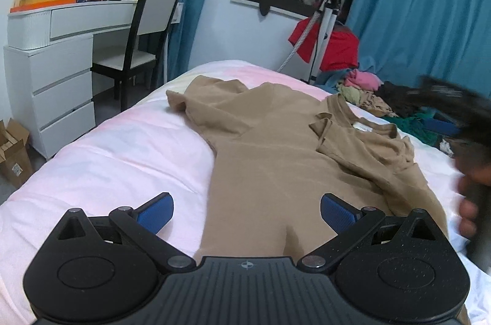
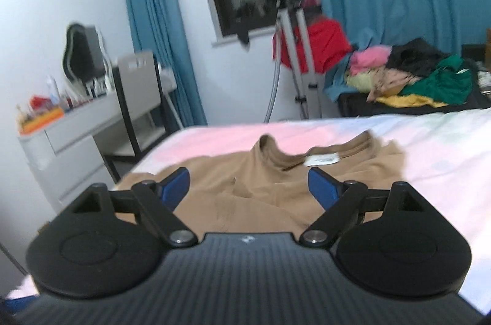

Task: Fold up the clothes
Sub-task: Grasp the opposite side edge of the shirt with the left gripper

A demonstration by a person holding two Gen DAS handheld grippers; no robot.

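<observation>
Only the left wrist view shows the tan shirt's (image 1: 276, 141) sleeve (image 1: 196, 98).

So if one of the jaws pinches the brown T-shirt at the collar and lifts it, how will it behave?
The brown T-shirt is probably floppy: it lies creased on the bed, with one sleeve folded over. Lifted by the collar, it would likely hang and drag rather than keep its shape. It looks thin, so probably light, and it cannot roll.
</observation>
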